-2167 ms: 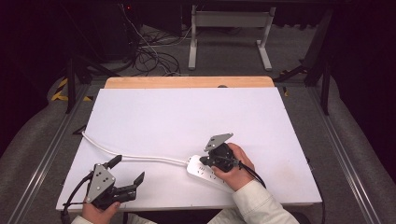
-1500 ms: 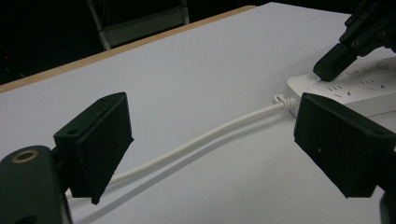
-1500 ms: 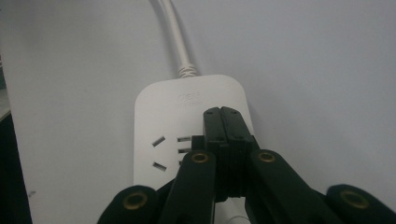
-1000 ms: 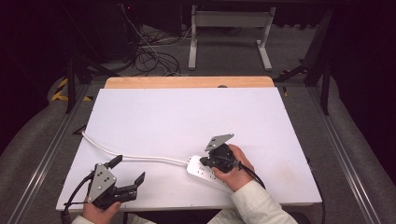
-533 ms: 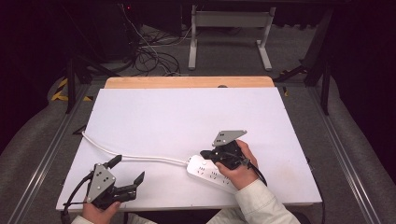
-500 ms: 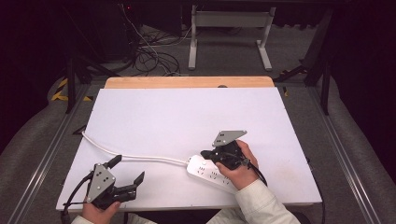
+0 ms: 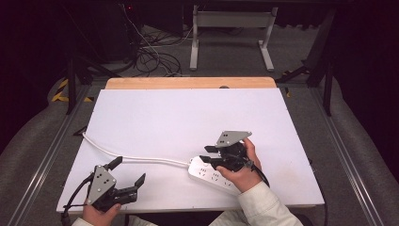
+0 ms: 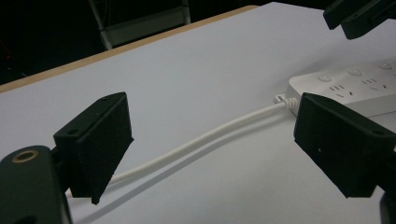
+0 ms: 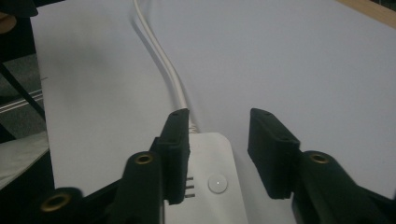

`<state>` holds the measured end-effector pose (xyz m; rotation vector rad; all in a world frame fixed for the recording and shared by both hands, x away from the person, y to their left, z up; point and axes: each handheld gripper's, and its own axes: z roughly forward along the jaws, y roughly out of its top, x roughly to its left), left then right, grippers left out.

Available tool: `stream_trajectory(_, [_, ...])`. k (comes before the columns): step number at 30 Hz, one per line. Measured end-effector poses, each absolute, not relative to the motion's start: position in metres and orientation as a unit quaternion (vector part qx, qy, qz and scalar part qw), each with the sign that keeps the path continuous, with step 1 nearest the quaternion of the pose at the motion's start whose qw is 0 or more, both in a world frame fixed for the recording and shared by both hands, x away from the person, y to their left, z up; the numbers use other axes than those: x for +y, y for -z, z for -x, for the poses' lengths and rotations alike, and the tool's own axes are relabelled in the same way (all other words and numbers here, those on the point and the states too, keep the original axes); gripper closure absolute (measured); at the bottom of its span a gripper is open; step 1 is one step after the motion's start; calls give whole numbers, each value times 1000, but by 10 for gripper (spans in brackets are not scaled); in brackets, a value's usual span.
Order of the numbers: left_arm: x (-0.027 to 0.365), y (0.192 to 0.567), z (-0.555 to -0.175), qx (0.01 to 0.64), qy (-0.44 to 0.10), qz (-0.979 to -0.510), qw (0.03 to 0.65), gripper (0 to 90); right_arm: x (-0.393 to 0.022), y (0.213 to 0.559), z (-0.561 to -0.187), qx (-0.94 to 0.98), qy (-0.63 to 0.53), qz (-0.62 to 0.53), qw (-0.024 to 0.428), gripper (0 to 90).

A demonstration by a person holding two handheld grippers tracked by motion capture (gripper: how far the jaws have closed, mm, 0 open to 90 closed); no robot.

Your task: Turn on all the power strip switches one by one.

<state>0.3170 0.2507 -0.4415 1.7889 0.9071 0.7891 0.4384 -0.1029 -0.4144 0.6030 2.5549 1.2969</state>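
My right tongs (image 7: 210,155) have just been opening and hover over the white power strip's (image 7: 211,173) cord end, nothing between them. The strip, smooth hard plastic, lies at five o'clock on the surface (image 7: 188,113), long axis toward four. My left tongs (image 7: 127,174) stand spread at seven, farther off.

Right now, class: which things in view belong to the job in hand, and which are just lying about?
In the job:
- white power strip, under the right gripper, whose jaws have just been opening, not pressing on it
- its white cord across the table
- left gripper, open, apart

Lying about:
- white table
- cables on the floor
- metal stand
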Motion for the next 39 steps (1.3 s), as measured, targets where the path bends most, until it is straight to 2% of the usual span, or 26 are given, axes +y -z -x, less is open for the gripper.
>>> stream_trajectory(5, [250,441,-317,372,-322,-730,474,117,-111,409,-439,859,-450,-219,107,337])
stream_trajectory(9, [250,441,-317,371,-324,-731,472,116,-121,406,-439,847,-472,-227,96,336])
stream_trajectory(11, [250,441,-317,371,-324,-731,472,117,-127,408,-437,835,-486,-239,98,282])
stream_trajectory(12, [250,441,-317,371,-324,-731,473,116,-129,409,-437,838,-482,-228,115,238])
stream_trajectory(14, [251,441,-317,371,-324,-730,474,116,-133,409,-437,836,-481,-223,140,222])
stream_trajectory(20, [251,442,-317,374,-321,-728,477,117,-154,404,-436,815,-516,-225,138,120])
stream_trajectory(27, [251,441,-317,372,-321,-729,477,116,-181,407,-435,796,-534,-242,148,103])
stream_trajectory(39, [253,442,-318,374,-318,-728,478,116,-226,433,-432,775,-549,-265,168,102])
